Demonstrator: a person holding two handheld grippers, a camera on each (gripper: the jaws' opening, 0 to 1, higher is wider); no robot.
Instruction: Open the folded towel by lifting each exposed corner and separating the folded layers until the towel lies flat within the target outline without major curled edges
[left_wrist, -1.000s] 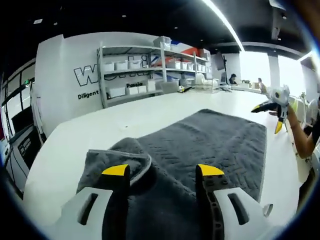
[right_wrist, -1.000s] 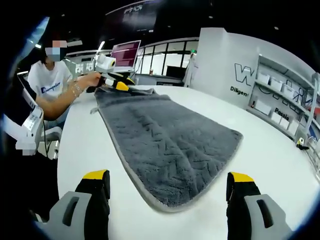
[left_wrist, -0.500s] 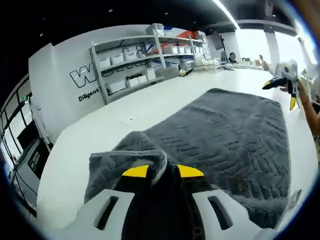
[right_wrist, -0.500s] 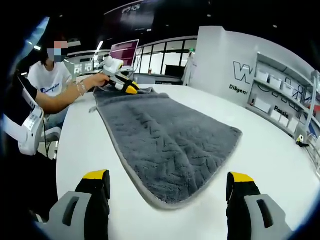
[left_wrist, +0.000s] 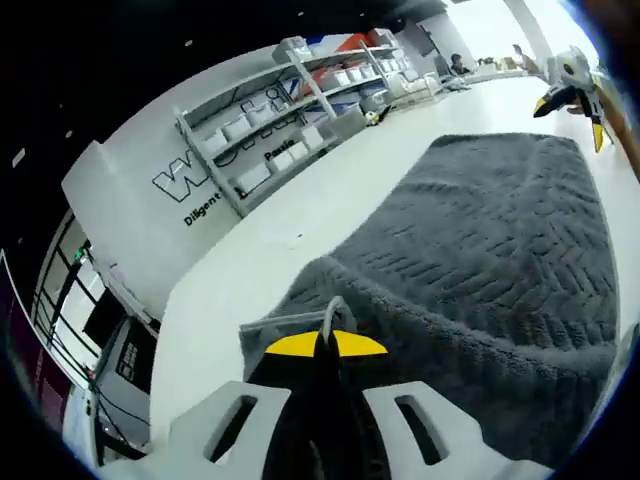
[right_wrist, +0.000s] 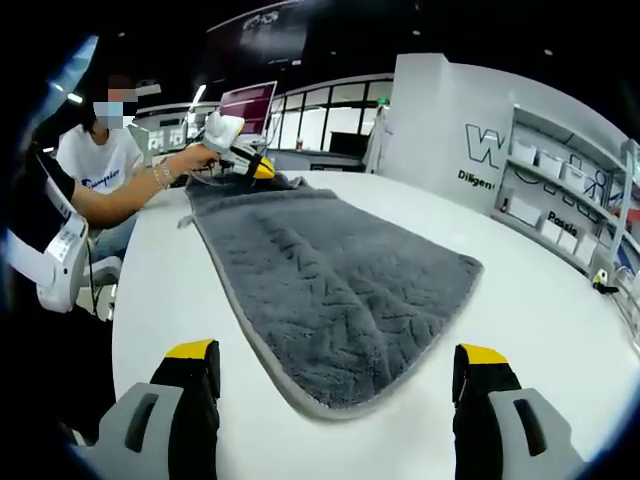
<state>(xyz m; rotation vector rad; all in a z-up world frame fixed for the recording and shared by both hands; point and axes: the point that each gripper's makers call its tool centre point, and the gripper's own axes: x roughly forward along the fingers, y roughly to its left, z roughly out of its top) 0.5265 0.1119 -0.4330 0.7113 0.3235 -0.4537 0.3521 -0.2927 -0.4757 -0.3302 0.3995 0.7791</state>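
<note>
A dark grey towel (left_wrist: 480, 240) lies spread on the white table (left_wrist: 250, 270); its near corner is folded over and bunched up. My left gripper (left_wrist: 325, 343) is shut on that folded corner, with a ridge of cloth rising between the yellow tips. In the right gripper view the towel (right_wrist: 330, 280) stretches away from me, and the left gripper (right_wrist: 240, 158), held by a person's hand, pinches its far corner. My right gripper (right_wrist: 335, 352) stands open above the towel's near edge with nothing between its jaws. It also appears far off as the right gripper (left_wrist: 572, 85).
Metal shelves with white bins (left_wrist: 290, 120) stand against a white lettered wall beyond the table. A person in a white T-shirt (right_wrist: 95, 165) sits at the table's far left end, near a laptop screen (right_wrist: 250, 105). The table's rim (right_wrist: 130, 300) curves along the towel's left.
My left gripper went from open to shut on the folded towel corner and drew it up. The right gripper stayed still and open.
</note>
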